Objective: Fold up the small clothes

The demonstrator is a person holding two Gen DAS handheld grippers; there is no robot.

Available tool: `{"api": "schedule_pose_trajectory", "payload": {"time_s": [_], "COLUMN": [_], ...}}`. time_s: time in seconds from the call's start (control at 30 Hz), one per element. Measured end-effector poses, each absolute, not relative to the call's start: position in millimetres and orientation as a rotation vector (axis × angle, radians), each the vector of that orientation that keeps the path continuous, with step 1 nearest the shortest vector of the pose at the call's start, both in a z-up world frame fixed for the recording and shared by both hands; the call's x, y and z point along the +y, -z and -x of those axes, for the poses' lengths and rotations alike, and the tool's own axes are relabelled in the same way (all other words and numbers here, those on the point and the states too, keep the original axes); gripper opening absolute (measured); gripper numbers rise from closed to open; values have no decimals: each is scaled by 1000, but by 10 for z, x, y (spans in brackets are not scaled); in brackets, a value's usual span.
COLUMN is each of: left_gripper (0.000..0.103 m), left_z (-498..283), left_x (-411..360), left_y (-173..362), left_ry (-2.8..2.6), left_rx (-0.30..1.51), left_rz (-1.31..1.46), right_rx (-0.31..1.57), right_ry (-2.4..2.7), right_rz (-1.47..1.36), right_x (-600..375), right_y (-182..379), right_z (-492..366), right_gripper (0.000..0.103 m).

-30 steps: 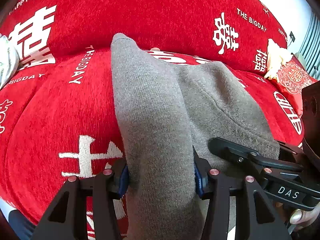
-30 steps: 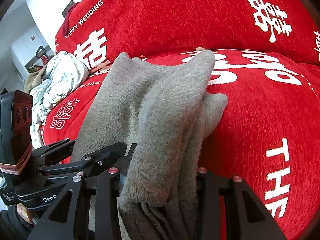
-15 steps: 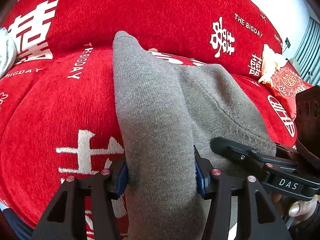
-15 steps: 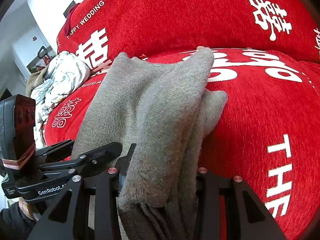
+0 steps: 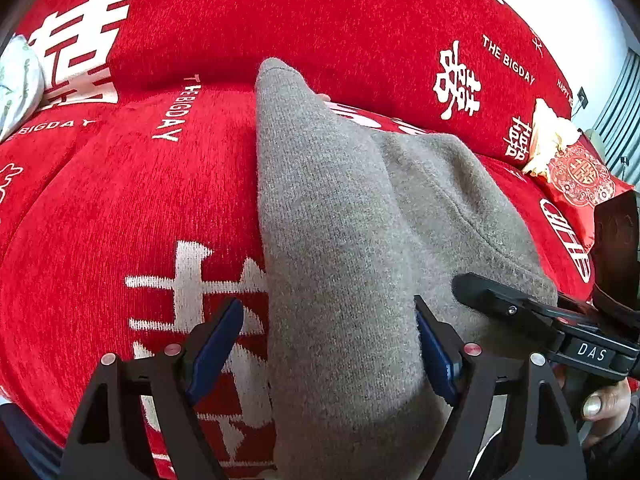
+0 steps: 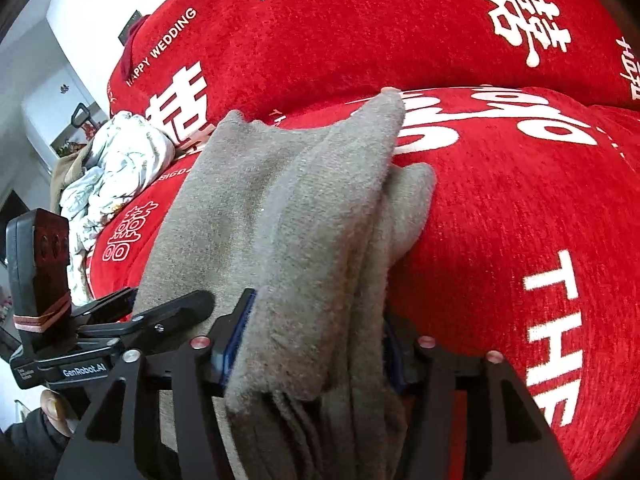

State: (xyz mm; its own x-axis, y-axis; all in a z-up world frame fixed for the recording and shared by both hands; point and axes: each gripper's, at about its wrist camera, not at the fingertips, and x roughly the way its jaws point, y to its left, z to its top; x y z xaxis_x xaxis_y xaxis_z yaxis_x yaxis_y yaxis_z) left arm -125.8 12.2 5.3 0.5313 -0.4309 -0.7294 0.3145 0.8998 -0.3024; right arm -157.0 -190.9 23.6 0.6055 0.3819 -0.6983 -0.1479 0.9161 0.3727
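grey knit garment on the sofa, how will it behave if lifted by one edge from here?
Probably floppy: the grey knit garment drapes over the red sofa cover in soft folds. Probably grippy, not slippery: its surface looks fuzzy. The stacked layers between the right gripper fingers may slide apart or unfold if only one layer is caught. The left gripper stands open around a fold.

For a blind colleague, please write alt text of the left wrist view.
A folded grey garment lies on a red sofa cover with white lettering, between the fingers of the open left claw. The right claw reaches in from the right onto the garment.
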Motion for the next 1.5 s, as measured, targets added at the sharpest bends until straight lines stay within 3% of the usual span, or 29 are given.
{"api": "schedule_pose_trajectory", "payload": {"time_s": [0.1, 0.6, 0.9, 1.13, 1.5], "left_gripper": [83, 83, 83, 96, 95], "left_z": [1262, 1060, 846, 692, 1279], "left_x": [133, -100, -212, -121, 56], "left_y": [-70, -607, -358, -190, -512], "left_ry": [447, 237, 232, 268, 230], "left_rx": [911, 902, 961, 999, 896], "left_rz": [133, -32, -76, -2, -31], "right_rx": [874, 640, 800, 835, 766], "right_ry": [-297, -363, -451, -439, -513], "right_rz": [-297, -132, -229, -276, -65], "right_x": [-1958, -1783, -1770, -1925, -1566], "right_y": [-218, -982, -585, -377, -656], "right_z": [1566, 1769, 1318, 1149, 1925], "right_gripper": [73, 73, 73, 66, 71]}}
